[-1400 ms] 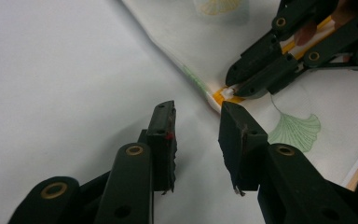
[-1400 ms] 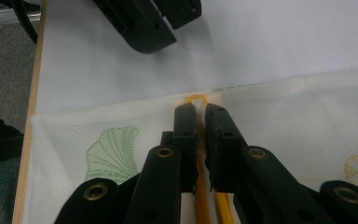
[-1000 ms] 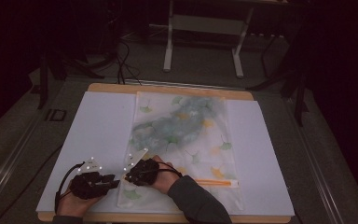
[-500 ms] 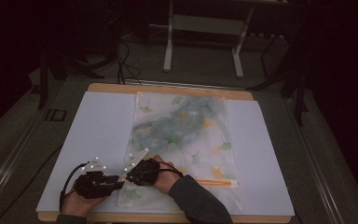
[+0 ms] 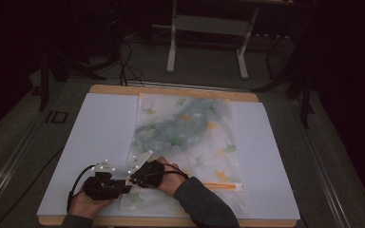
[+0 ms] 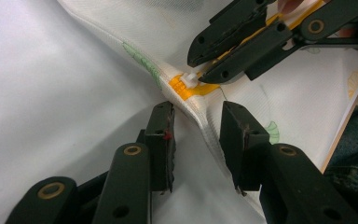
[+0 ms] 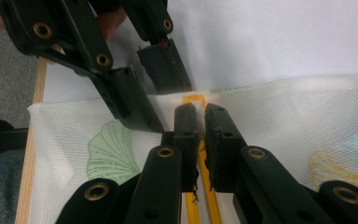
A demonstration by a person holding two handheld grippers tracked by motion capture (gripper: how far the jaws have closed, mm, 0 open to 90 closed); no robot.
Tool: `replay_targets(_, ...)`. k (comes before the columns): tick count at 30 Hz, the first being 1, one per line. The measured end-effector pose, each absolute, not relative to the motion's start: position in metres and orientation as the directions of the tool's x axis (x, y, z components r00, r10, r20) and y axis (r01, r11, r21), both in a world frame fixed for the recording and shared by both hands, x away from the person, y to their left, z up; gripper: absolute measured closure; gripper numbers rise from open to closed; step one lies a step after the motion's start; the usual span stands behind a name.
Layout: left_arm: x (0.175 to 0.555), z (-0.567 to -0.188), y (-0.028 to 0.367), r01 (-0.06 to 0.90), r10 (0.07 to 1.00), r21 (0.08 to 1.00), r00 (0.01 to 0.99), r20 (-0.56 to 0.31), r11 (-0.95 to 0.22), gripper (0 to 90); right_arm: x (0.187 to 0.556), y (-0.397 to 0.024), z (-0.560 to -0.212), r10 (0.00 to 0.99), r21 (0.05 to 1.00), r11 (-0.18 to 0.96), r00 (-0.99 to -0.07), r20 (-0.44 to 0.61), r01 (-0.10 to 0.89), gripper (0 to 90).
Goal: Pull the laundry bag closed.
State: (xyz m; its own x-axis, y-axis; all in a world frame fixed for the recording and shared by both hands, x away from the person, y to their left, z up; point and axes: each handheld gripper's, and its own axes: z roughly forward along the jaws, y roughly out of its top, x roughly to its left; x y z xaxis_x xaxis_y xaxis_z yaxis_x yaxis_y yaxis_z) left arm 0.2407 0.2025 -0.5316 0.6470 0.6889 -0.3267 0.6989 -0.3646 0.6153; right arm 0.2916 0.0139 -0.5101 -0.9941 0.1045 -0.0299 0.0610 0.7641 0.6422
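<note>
A white mesh bag (image 5: 185, 133) printed with green and yellow leaves lies flat on the table. Its orange zipper (image 5: 221, 186) runs along the near edge. My right gripper (image 7: 201, 122) is shut on the white zipper pull (image 6: 191, 77) at the zipper's left end (image 6: 186, 87). My left gripper (image 6: 200, 135) faces it from the left, open. Its jaws have just been closing, and the raised seam of the bag's corner (image 6: 205, 128) runs between them without the pads pressing on it. In the high view the left gripper (image 5: 123, 184) and right gripper (image 5: 132, 178) meet at the bag's near left corner.
A white sheet (image 5: 100, 133) covers the wooden table (image 5: 171, 90), whose near edge (image 5: 171, 222) is just behind both hands. A metal stand (image 5: 209, 28) and cables are on the dark floor beyond the table. A sleeve (image 5: 204, 204) crosses the bag's near part.
The left gripper has edged slightly to the right, closer to the right gripper. The right hand and the bag have kept still.
</note>
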Motion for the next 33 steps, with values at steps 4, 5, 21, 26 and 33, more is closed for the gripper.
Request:
replay_targets(4,0.243,-0.533,0.200,0.701,0.683,0.612,0.649,-0.335,-0.367,65.2,0.291,0.013,-0.508,0.103,0.646,0.762,-0.994,-0.036,0.055,83.8)
replay_targets(5,0.243,-0.533,0.199,0.703,0.684,0.610,0.647,-0.337,-0.364,66.1,0.291,0.013,-0.508,0.103,0.645,0.762,-0.994,-0.037,0.055,83.7)
replay_targets(21,0.244,-0.535,0.202,0.703,0.667,0.613,0.654,-0.356,-0.362,87.9,0.292,0.011,-0.515,0.100,0.641,0.765,-0.995,-0.019,0.065,83.9)
replay_targets(26,0.243,-0.535,0.202,0.700,0.668,0.619,0.653,-0.355,-0.356,88.3,0.293,0.009,-0.517,0.098,0.631,0.773,-0.995,-0.019,0.064,84.1)
replay_targets(33,0.243,-0.535,0.203,0.699,0.670,0.621,0.653,-0.353,-0.355,88.4,0.294,0.008,-0.522,0.099,0.617,0.784,-0.995,-0.019,0.066,84.1)
